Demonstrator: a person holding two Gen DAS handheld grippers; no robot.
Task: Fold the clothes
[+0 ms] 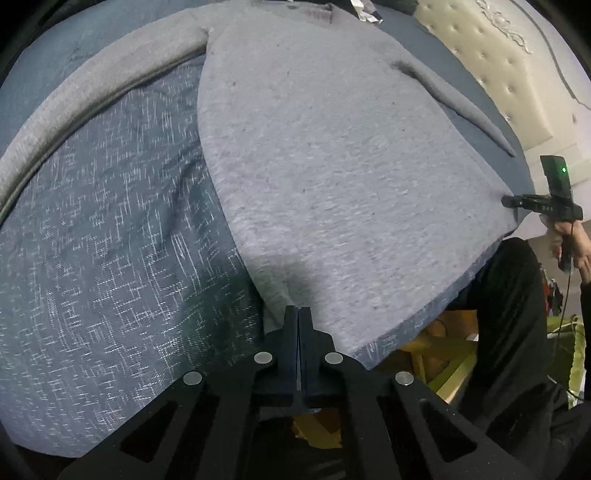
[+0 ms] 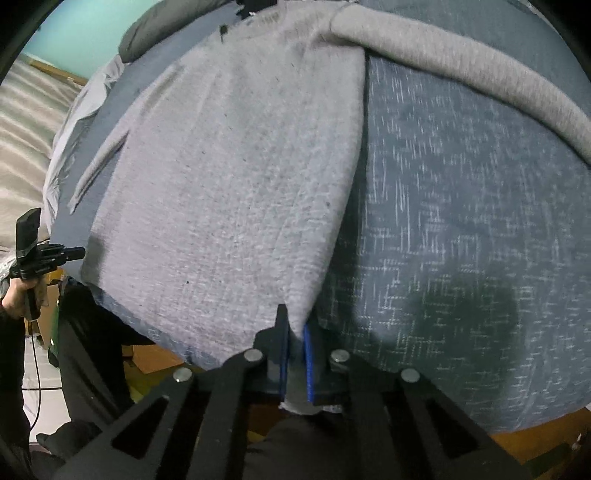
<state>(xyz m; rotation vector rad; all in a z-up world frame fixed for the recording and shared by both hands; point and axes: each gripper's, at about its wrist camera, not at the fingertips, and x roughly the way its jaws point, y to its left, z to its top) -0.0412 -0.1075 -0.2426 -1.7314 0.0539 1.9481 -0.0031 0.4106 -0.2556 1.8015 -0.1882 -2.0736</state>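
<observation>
Grey sweater (image 1: 332,166), spread flat on a bed covered by a blue-grey patterned bedspread (image 1: 110,258), its hem lying along the bed's near edge. One long sleeve (image 1: 92,92) stretches away from the body across the bedspread; the other sleeve (image 1: 461,107) lies folded in, close against the body on the side toward the cream tufted headboard (image 1: 498,55).

Left gripper (image 1: 298,314): jaws fully together at one bottom corner of the sweater, the tips resting at the fabric's edge; whether any cloth is caught between them cannot be told. Right gripper (image 2: 293,325): jaws narrow, pinching the opposite bottom corner of the sweater, with grey fabric bunched between the blue pads (image 2: 308,354) and hanging out below them.

Surroundings: the person's dark-clothed legs (image 1: 509,314) stand against the bed's edge between the two grippers. A dark grey pillow (image 2: 155,33) sits at the far end of the bed near a turquoise wall (image 2: 85,33). Wooden flooring (image 2: 517,443) shows below the mattress edge. A thin cable (image 2: 35,369) trails down from the hand-held left gripper in the right wrist view.
</observation>
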